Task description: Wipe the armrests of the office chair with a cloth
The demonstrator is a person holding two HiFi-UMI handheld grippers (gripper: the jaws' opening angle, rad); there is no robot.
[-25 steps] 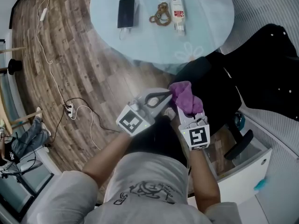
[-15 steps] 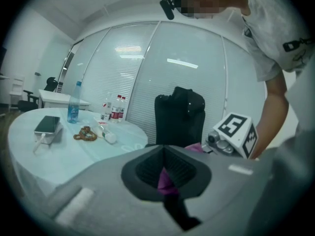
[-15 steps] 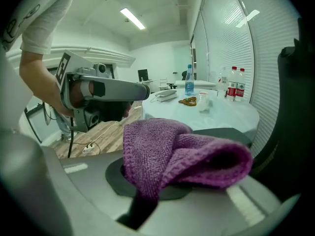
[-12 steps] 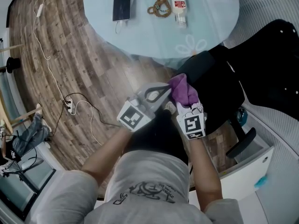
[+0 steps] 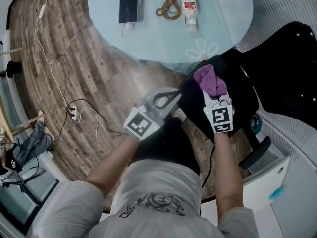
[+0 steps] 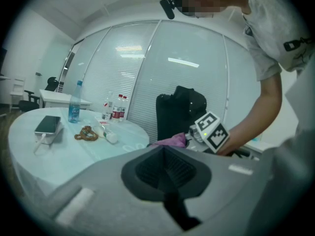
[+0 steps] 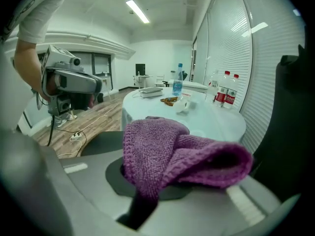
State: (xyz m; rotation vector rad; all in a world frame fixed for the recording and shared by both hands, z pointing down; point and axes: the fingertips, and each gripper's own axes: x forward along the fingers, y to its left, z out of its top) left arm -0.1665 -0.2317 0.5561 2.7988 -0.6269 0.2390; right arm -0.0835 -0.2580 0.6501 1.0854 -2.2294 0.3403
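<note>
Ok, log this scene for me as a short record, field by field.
left gripper: shut, empty, held beside the chair
right gripper: shut on cloth
cloth: purple, bunched, over the chair; contact unclear
chair: black, next to the table
armrest: right of the right gripper, no cloth on it
table: round, holds phone, bottle, beads

- Wood-plank floor (image 5: pixel 74 58) is running under a round, pale glass surface (image 5: pixel 223 29).
- A white cable (image 5: pixel 42 8) is trailing across the floor to a power strip (image 5: pixel 74 114).
- A ceiling strip light (image 7: pixel 138 11) is glowing.
- White blinds (image 7: pixel 231 48) are covering the glass wall.
</note>
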